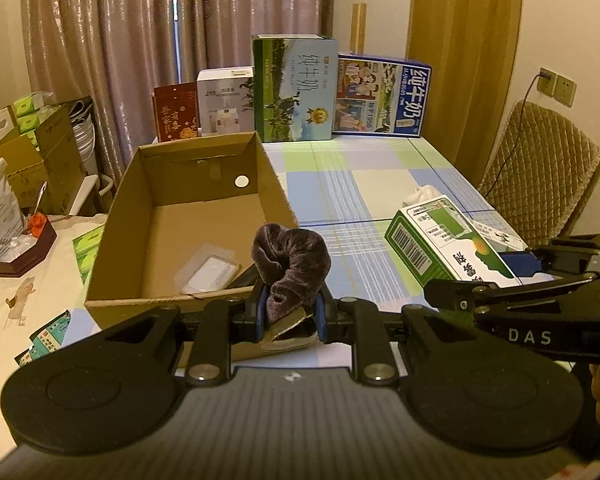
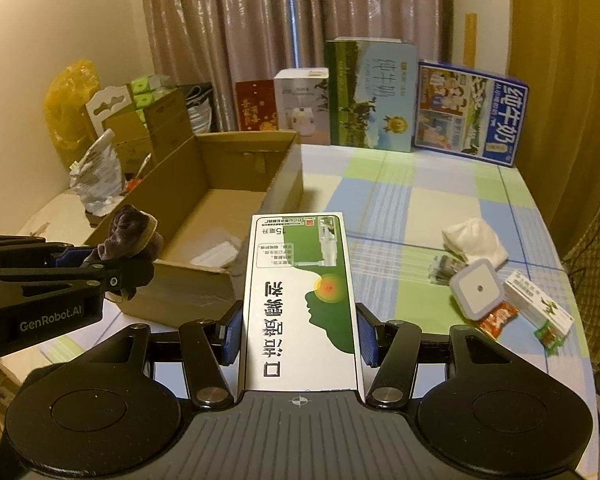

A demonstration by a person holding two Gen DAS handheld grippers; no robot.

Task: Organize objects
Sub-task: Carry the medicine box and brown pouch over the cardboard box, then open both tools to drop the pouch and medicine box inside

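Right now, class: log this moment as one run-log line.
left gripper: shut on dark velvet scrunchie | right gripper: shut on green-white box | cardboard box: open, holds a white packet

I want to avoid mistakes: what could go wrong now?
1. The left gripper pinches only the lower end of the purple fuzzy fabric item; it might slip out before reaching the open brown cardboard box.
2. The right gripper holds the long green-and-white carton near the left one; they might collide.

Cardboard box [image 1: 188, 216] left on table [image 1: 380, 176]; cartons [image 1: 296, 88] behind
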